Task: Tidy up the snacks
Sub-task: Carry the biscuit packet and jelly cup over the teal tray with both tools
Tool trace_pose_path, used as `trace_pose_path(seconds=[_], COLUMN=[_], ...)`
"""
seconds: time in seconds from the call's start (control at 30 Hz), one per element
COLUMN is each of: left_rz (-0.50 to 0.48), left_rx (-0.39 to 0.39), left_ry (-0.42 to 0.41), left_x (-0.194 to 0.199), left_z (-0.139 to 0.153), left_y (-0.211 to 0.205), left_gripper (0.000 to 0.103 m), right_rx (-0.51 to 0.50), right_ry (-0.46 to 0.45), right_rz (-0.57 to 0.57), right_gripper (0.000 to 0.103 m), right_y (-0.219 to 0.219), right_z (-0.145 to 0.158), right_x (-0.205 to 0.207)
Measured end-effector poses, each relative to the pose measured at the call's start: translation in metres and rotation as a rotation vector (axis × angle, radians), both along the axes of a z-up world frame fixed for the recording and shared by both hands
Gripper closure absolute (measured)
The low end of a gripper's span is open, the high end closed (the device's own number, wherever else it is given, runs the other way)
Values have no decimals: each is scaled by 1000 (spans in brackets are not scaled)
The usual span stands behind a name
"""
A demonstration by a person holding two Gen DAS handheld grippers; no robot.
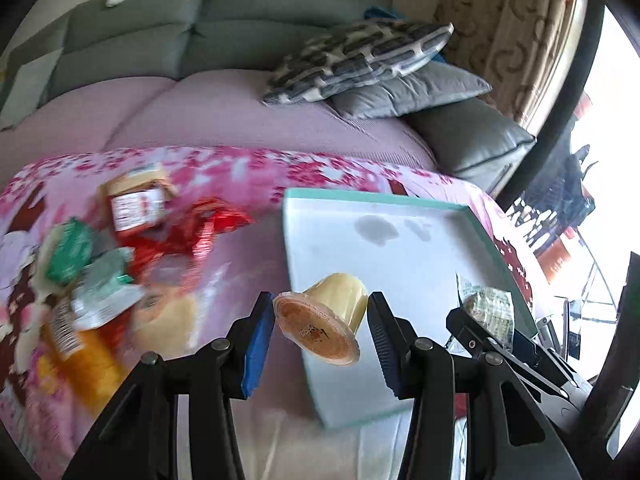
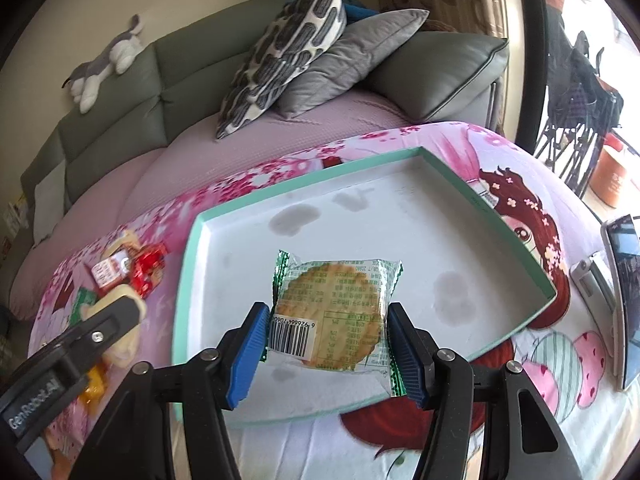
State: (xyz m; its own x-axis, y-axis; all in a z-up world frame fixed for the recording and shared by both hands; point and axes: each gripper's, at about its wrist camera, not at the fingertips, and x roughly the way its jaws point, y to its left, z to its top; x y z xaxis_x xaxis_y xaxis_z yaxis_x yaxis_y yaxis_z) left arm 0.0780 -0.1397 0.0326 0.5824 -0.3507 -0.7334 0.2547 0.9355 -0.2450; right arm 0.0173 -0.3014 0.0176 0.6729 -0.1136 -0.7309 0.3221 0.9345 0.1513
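Note:
My left gripper (image 1: pixel 320 314) is shut on a yellow jelly cup (image 1: pixel 332 312) with an orange lid, tilted on its side above the near left edge of the tray. The tray (image 1: pixel 400 248) is white inside with a teal rim (image 2: pixel 304 178) and stained patches. My right gripper (image 2: pixel 326 320) is shut on a round cracker in a clear, green-edged wrapper (image 2: pixel 336 312), held over the tray's near half. The same cracker (image 1: pixel 490 312) shows at the right of the left wrist view. Loose snacks (image 1: pixel 132 240) lie blurred on the pink cloth left of the tray.
The pile (image 2: pixel 128 272) holds red packets, a small box, and green and orange packs. A phone (image 2: pixel 624 300) and a small device (image 2: pixel 592 284) lie right of the tray. Behind the table are a grey-green sofa (image 2: pixel 120 112), pillows (image 2: pixel 288 48) and a plush toy (image 2: pixel 104 64).

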Motion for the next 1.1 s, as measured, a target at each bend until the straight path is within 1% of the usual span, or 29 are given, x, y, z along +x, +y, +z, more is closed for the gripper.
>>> trace_pose_path(seconds=[0.1,0.2,0.33,0.47,0.63,0.73,0.83,0.97,1.03,1.1], left_rz=[-28,-60,-106,-129,-115,-111,-114,-95,-90,-83], left_rx=[-8,-9,28,72,115,139,161,168,165,178], left_ry=[8,-10,-19,-6,-9,-32,-39,7,3,-3], left_x=[12,20,30,37,44,45,46,52,51,51], left_z=[-7,-10,-17,-28,-39,-41,-44,-58,-58,-57], left_y=[-16,-31,-50,-64,-71,-74,-78,-74,-73,-73], left_gripper=[54,54,54,54,54,54,54,54,54,54], right_rx=[-7,-16,12,32,34,50,55,58,65,61], right_ry=[-7,13,41,66,91,100,116,124,129,133], right_rz=[-20,-47,-81,-96,-100,-106,-112,-112,-112,-110], right_gripper=[40,40,40,40,40,40,40,40,40,40], right_y=[-10,-18,-30,-36,-37,-40,-41,-42,-42,-42], right_z=[-4,-11,-19,-24,-28,-31,-33,-35,-36,-37], right_x=[6,8,9,9,11,11,10,10,11,11])
